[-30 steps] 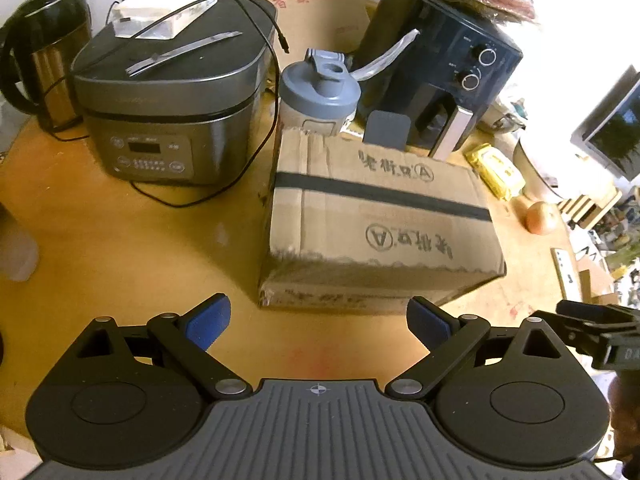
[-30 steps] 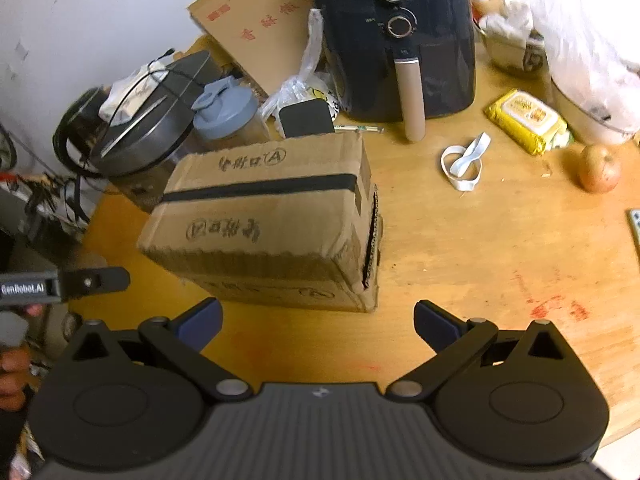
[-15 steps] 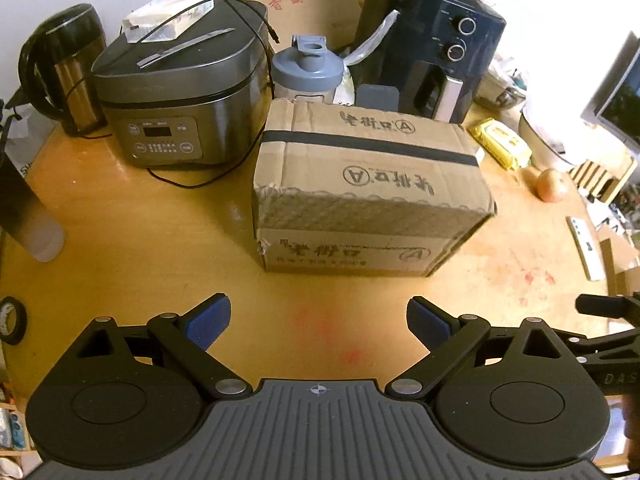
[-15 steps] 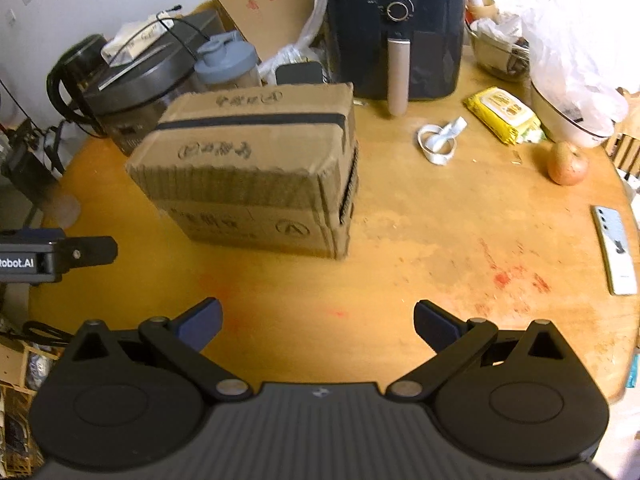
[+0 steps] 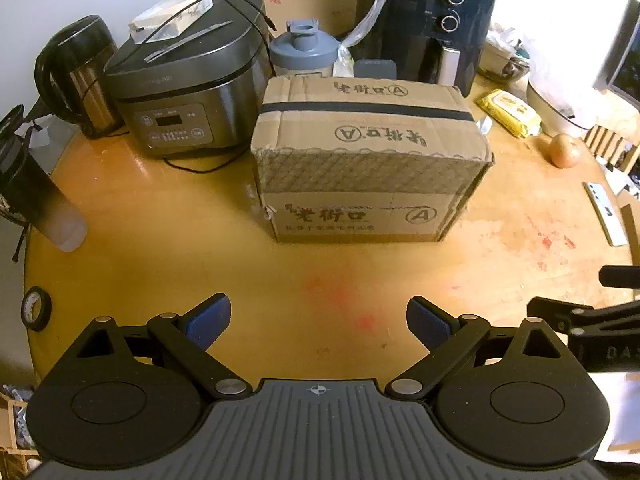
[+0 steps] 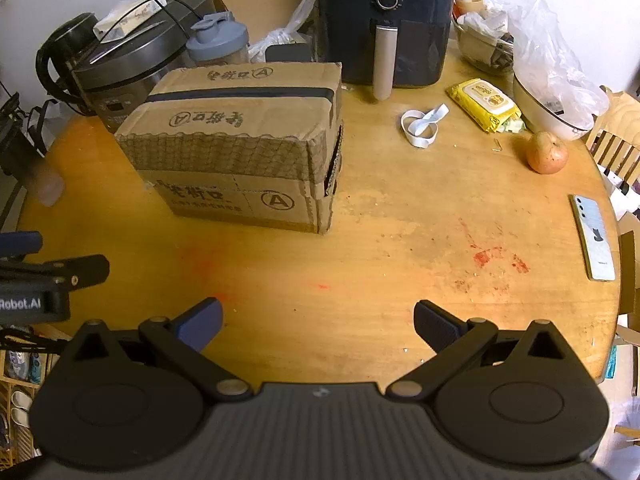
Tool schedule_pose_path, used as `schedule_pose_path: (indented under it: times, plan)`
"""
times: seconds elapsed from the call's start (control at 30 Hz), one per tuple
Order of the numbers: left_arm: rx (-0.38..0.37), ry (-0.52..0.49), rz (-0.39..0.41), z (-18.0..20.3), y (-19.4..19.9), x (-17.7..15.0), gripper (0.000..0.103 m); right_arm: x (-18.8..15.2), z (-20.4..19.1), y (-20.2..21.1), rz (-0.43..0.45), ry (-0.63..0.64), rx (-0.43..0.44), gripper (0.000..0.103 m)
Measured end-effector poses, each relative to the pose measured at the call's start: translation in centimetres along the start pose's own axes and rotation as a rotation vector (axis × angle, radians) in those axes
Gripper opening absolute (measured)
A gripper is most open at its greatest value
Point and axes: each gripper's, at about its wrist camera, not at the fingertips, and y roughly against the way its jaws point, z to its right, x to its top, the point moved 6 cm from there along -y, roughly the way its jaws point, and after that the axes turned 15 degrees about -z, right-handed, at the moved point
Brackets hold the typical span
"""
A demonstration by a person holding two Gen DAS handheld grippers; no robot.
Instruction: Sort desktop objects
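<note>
Now both claws, the left claw (image 5: 319, 316) and the right claw (image 6: 318, 320), stand wide open and hold nothing, above the bare tabletop (image 6: 380, 248). The cardboard box (image 5: 368, 156) sits in the middle, in front of the rice cooker (image 5: 188, 92) and air fryer (image 6: 384, 20).

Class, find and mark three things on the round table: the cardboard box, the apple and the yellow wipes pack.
cardboard box (image 6: 224, 160), right wrist view, on its near hatched flap.
apple (image 6: 546, 153), right wrist view, on its skin, centre.
yellow wipes pack (image 6: 483, 103), right wrist view, on its top label.
</note>
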Motion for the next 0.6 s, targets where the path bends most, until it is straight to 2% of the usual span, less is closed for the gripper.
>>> schedule_pose_path:
  times: [0.37,0.6]
  plan:
    - [0.000,0.014,0.003,-0.43,0.07,0.05,0.097,0.04,-0.49,-0.43,-0.020,0.017,-0.006,0.103]
    - [-0.025,0.008,0.000,-0.36,-0.11,0.26,0.097,0.23,-0.56,-0.63,-0.029,0.021,-0.007,0.103]
